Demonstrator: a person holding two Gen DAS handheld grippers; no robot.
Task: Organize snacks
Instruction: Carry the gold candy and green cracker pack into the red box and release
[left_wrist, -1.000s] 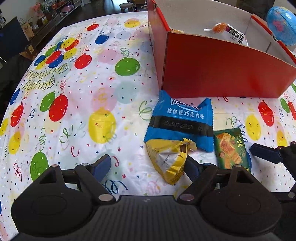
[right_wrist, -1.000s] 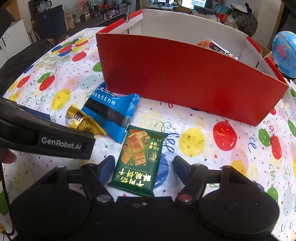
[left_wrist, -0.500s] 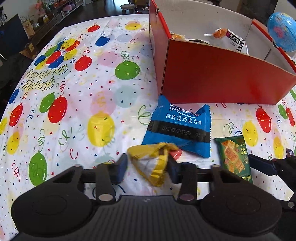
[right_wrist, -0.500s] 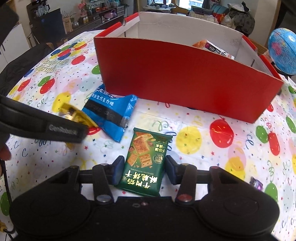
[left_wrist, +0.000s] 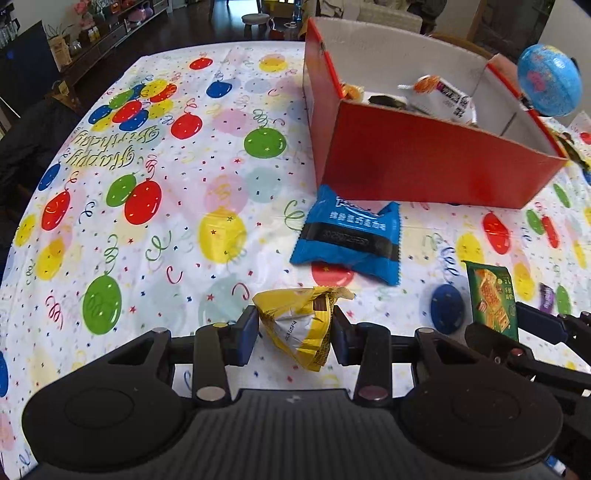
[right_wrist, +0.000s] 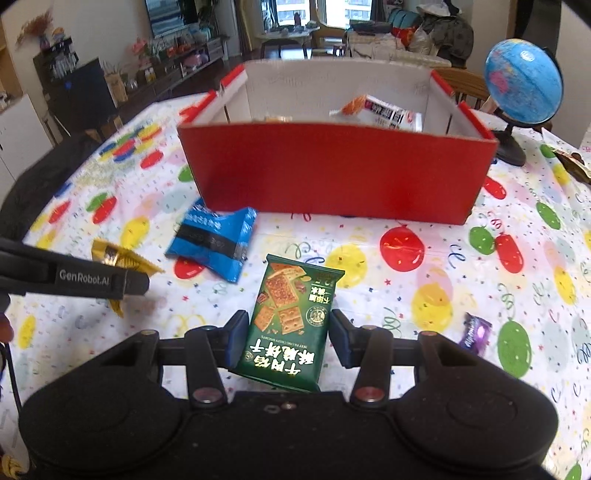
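- The red box is sitting open-topped on the bench, its white inside showing, and it is serving as the landmark here.
- Inside the red box a white snack pack with an orange end is leaning toward the far right, and a small orange-wrapped item is lying by the near-left corner; a dark item beside it is too unclear to name.
- The left gripper is pinching the yellow snack packet, jaws partly closed with both pads pressing its sides, in front of the red box and raised off the cloth.
- The right gripper is gripping the green cracker packet the same way, jaws narrowed onto its edges, in front of the red box's front wall.
- The blue snack packet is lying flat on the bench, just at the foot of the red box's near-left corner.
- A small purple wrapper is lying in front of the red box, off to the right.
- A globe is standing just past the red box's right end.
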